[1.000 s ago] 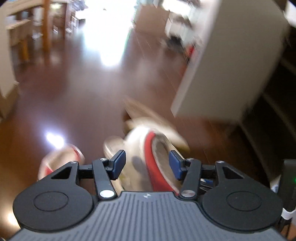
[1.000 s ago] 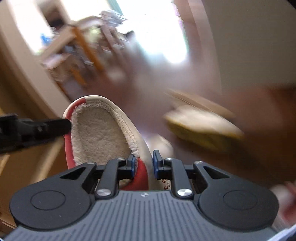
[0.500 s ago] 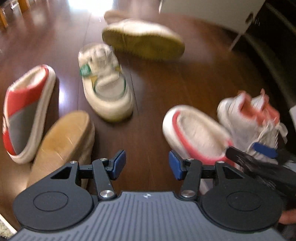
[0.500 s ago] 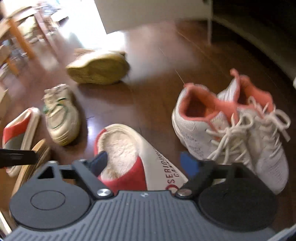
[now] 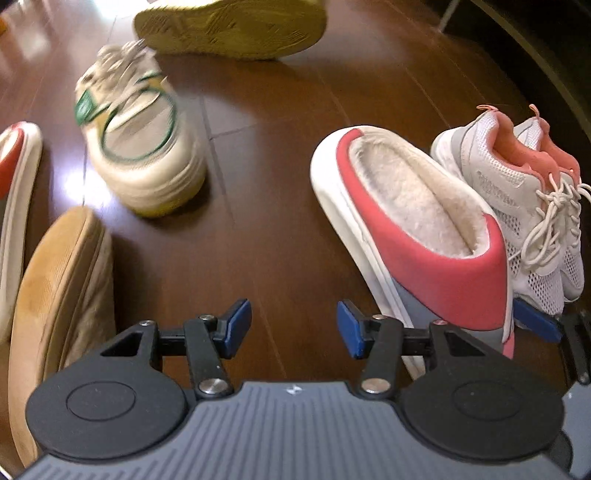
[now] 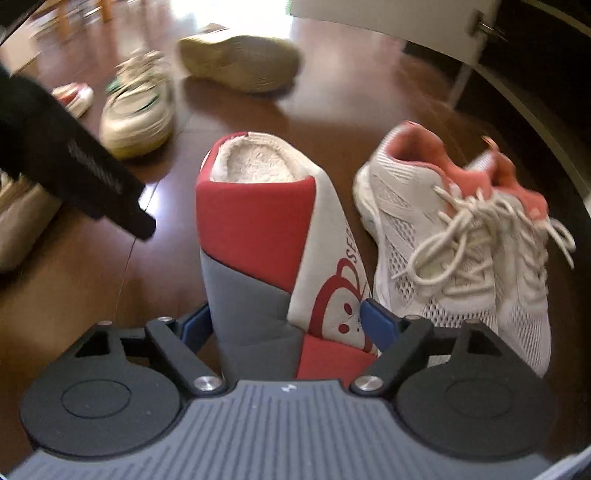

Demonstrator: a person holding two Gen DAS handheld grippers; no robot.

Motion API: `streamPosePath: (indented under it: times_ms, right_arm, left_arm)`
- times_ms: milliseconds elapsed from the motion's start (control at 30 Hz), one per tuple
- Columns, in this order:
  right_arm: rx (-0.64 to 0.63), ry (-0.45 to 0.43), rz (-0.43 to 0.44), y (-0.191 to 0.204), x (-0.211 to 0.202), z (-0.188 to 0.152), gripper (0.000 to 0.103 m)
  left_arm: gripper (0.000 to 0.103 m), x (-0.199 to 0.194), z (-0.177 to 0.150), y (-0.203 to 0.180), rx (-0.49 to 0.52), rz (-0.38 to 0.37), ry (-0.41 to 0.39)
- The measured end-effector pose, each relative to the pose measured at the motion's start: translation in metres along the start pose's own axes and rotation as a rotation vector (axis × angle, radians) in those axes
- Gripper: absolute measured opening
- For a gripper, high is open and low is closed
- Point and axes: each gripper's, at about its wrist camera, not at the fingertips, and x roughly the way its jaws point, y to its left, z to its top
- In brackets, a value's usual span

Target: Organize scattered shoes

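Red-and-grey slipper sat on the dark wood floor, just beside the pair of white mesh sneakers. Slipper shape was rounded, backless, with a fleecy cream lining, smooth red collar band, grey panel, white side panel with a red printed logo, and a thick white rubbery sole. Right tongs straddled the slipper's toe end, blue pads on either side of it; jaws were wide and closing, the right pad at the white panel, though firm contact could not be told. Sneakers had open-weave mesh uppers, coral padded collars with heel tabs, and loose off-white cord laces, tangled.

Left tongs were partly open with nothing between the flat blue pads, only bare floor below. Floor was glossy and plank-seamed, with glare patches.

Further out to the left lay a chunky cream sneaker with green trim, blurred, with a ridged, thick sole. Behind it a shoe lay on its side showing a yellowish patterned sole. At the left edge was a tan suede-like shoe, soft and matte with a seam ridge, and a second red-and-white slipper, partly cut off. A pale cabinet panel stood at the back.
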Motion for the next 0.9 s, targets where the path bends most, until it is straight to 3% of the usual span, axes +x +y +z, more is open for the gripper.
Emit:
streamPosePath:
  times_ms: [233, 333, 467, 600, 700, 767, 900]
  right_arm:
    - [0.077, 0.064, -0.058, -0.001, 0.004, 0.007, 0.081]
    - [0.079, 0.049, -0.063, 0.003, 0.008, 0.009, 0.082]
    - [0.055, 0.068, -0.067, 0.004, 0.014, 0.01, 0.092]
    - [0.071, 0.106, 0.001, -0.009, 0.01, 0.021, 0.093]
    - [0.103, 0.026, 0.018, -0.023, -0.015, 0.032, 0.094]
    - [0.076, -0.073, 0.021, -0.026, -0.033, 0.047, 0.094]
    - [-0.075, -0.209, 0.098, -0.007, -0.051, 0.077, 0.094]
  left_arm:
    - [0.056, -0.005, -0.001, -0.012, 0.044, -0.011, -0.015]
    - [0.056, -0.008, -0.005, -0.016, 0.064, -0.004, -0.023]
    - [0.056, -0.019, -0.012, -0.015, 0.071, 0.012, -0.024]
    - [0.056, -0.042, -0.019, 0.001, 0.055, 0.057, -0.042]
    - [0.058, -0.069, -0.032, 0.028, 0.031, 0.128, -0.083]
    - [0.058, -0.089, -0.045, 0.062, -0.05, 0.185, -0.107]
    - [0.058, -0.11, -0.067, 0.127, -0.202, 0.317, -0.125]
